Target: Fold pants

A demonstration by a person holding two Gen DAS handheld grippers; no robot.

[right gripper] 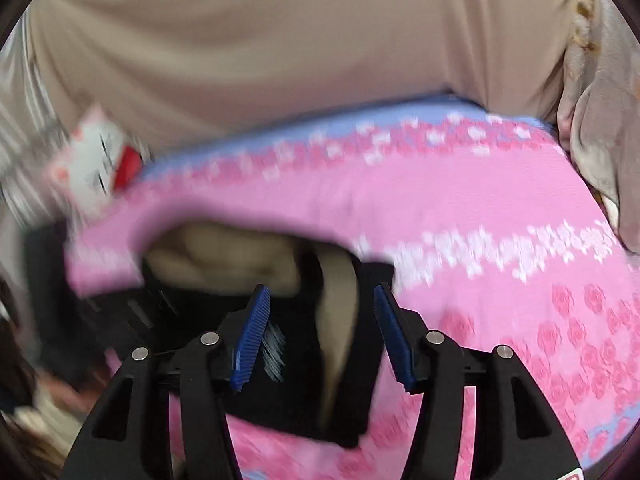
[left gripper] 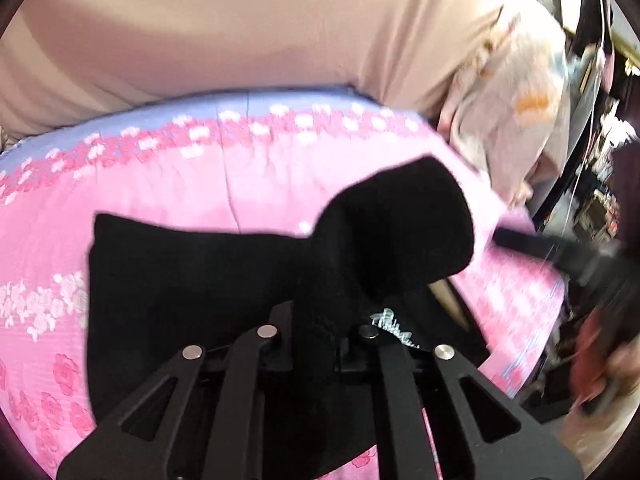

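Now left gripper (left gripper: 320, 320) clamps black pants (left gripper: 200, 264); right gripper (right gripper: 320, 332) apart.

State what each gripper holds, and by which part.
The left gripper is shut on a raised fold of the black pants. The right gripper is open, holding nothing.

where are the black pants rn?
Black pants lie on the pink floral bedspread, low centre in both wrist views; the left tongs are shut on a raised fold, the right tongs open above them.
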